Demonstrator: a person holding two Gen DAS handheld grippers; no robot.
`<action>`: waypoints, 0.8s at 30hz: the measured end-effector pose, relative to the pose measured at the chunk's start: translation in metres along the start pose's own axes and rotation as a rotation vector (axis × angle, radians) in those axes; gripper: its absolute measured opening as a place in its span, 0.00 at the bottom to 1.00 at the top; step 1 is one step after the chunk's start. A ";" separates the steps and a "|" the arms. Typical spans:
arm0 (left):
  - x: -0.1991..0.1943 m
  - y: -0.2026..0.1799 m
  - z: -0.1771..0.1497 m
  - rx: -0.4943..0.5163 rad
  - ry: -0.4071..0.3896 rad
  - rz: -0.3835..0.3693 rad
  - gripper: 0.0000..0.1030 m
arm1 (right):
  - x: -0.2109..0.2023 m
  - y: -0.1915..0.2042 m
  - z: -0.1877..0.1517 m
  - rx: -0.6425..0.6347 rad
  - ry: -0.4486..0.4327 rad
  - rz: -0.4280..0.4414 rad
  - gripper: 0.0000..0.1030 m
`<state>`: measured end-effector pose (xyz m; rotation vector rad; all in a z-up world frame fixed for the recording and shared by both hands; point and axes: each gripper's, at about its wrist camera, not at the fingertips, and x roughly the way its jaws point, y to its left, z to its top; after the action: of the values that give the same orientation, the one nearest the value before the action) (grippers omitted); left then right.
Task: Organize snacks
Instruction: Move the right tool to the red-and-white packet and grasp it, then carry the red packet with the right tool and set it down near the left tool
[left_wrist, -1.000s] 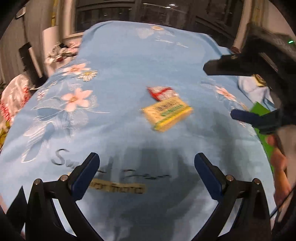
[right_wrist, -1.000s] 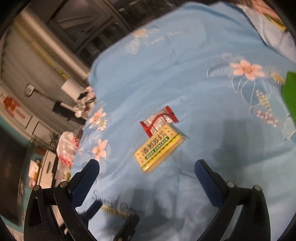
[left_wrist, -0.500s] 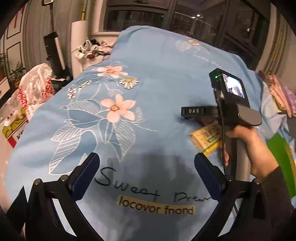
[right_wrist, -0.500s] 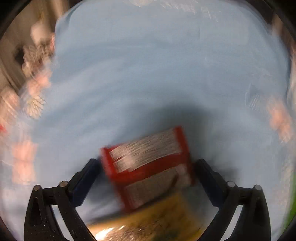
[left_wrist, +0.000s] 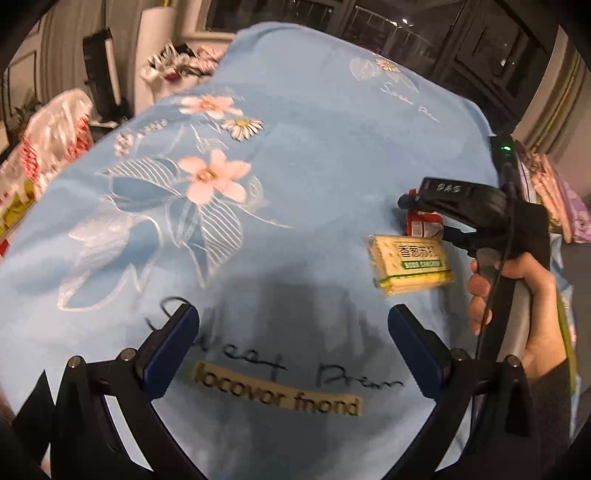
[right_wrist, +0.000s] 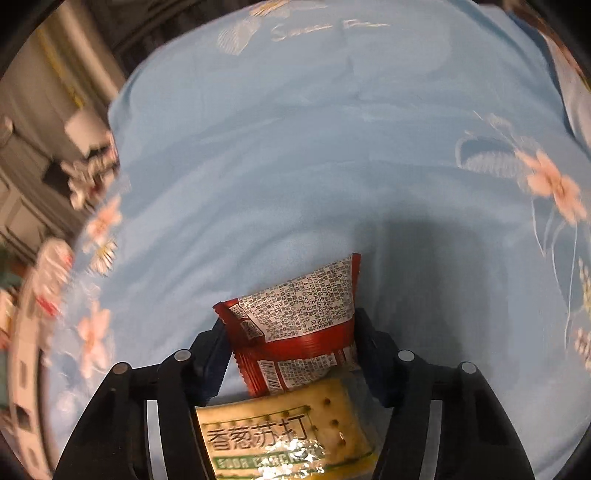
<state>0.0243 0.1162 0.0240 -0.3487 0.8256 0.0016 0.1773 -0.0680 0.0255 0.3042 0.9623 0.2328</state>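
A red snack packet (right_wrist: 303, 317) lies on the blue flowered sheet (right_wrist: 295, 147), just beyond a yellow cracker pack (right_wrist: 280, 435). My right gripper (right_wrist: 291, 350) straddles the red packet; its jaws are closing, and both pads touch the packet's sides, which bulge upward. In the left wrist view the same red packet (left_wrist: 423, 225) peeks out under the right gripper (left_wrist: 424, 218), held by a hand (left_wrist: 517, 306), with the cracker pack (left_wrist: 410, 264) just in front. My left gripper (left_wrist: 291, 347) hovers open over the sheet's printed lettering, nothing between its fingers.
The sheet (left_wrist: 295, 166) covers a wide bed or table. A red and white bag (left_wrist: 55, 133) and other clutter stand off its left edge. Folded cloths (left_wrist: 554, 199) lie at the far right. Dark windows run along the back.
The right gripper came down over the snacks and narrowed its jaws around the red packet. The left gripper drifted sideways, so the snacks now sit further right in its view.
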 end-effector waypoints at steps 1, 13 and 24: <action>0.000 0.001 0.001 -0.021 0.000 -0.009 1.00 | -0.009 -0.004 -0.001 0.018 -0.015 0.018 0.61; 0.006 -0.049 -0.015 0.088 0.011 0.048 1.00 | -0.117 -0.057 -0.081 0.159 -0.072 0.053 0.61; -0.019 -0.120 -0.069 0.400 -0.057 -0.077 1.00 | -0.165 -0.059 -0.149 0.094 -0.141 0.095 0.63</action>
<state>-0.0226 -0.0151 0.0310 -0.0028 0.7356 -0.2220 -0.0340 -0.1551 0.0519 0.4471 0.8219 0.2502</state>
